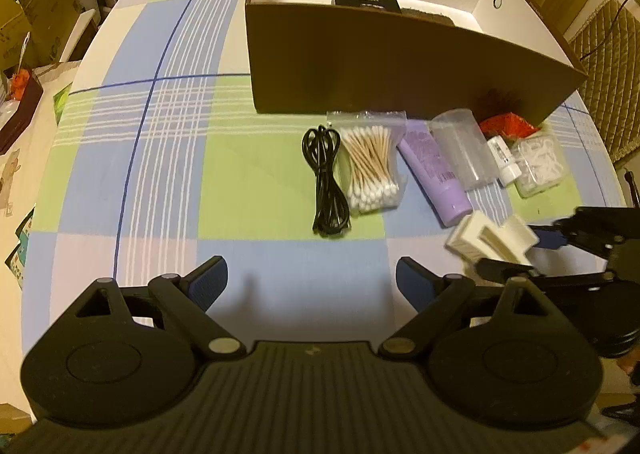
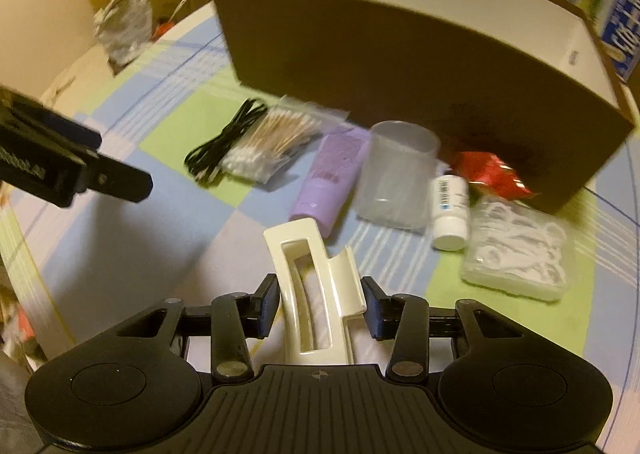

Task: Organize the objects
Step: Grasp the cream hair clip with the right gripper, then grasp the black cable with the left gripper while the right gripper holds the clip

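Between the right gripper's (image 2: 322, 308) closed-in fingers sits the cream hair clip (image 2: 314, 294), clamped, while the left gripper (image 1: 311, 282) gapes empty.

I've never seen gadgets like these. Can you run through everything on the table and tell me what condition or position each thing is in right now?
Left gripper: open, holding nothing.
Right gripper: shut on the cream hair claw.
Brown box: open-topped, a black packet inside.
Black cable: coiled, lying flat.
Cotton swabs: bagged, on the cloth.
Purple tube: lying down.
Clear cup: on its side.
White bottle: lying down, capped.
Floss picks: in a closed clear case.
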Demonstrator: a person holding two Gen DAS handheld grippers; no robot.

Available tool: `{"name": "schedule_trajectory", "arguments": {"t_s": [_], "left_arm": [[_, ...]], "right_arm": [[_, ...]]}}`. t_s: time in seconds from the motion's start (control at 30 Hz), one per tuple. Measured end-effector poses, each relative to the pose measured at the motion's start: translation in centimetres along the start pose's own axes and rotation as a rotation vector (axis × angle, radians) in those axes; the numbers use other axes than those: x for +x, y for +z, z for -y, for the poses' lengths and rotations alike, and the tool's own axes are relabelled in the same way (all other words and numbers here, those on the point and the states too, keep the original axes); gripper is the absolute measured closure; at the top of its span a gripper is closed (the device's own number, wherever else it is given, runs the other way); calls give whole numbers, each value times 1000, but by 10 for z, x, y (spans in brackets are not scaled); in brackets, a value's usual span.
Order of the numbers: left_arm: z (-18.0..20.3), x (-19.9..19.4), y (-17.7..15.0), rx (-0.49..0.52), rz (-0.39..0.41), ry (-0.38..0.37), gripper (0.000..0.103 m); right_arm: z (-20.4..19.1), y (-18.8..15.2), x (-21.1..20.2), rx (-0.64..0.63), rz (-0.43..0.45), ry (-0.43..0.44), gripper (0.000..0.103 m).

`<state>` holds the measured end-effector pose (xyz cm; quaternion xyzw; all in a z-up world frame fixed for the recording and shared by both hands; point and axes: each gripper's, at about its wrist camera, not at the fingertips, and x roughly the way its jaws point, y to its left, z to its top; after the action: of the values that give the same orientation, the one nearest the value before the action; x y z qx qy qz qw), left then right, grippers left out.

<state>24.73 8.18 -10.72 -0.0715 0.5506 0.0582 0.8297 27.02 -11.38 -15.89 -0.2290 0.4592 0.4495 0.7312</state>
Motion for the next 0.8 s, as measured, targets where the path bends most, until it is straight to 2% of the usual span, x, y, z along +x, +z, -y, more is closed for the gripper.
{"name": "schedule_trajectory", "arguments": {"t_s": [0.2, 0.3, 0.43, 0.73, 0.8], "left_arm": [[-2, 8, 14, 2, 27, 2, 16], [-5, 15, 22, -2, 35, -1, 22], [-5, 29, 35, -1, 39, -10, 26], [-6, 62, 56, 21, 17, -9, 45], [-6, 69, 58, 27, 6, -8, 52]], "right_arm": [[25, 1, -24, 121, 40, -4, 62], [34, 1, -35, 176, 60, 9, 62], [47, 0, -44, 228, 71, -28, 62], [78, -9, -61, 330, 96, -100, 62], [82, -9, -62, 345, 98, -111, 62]]}}
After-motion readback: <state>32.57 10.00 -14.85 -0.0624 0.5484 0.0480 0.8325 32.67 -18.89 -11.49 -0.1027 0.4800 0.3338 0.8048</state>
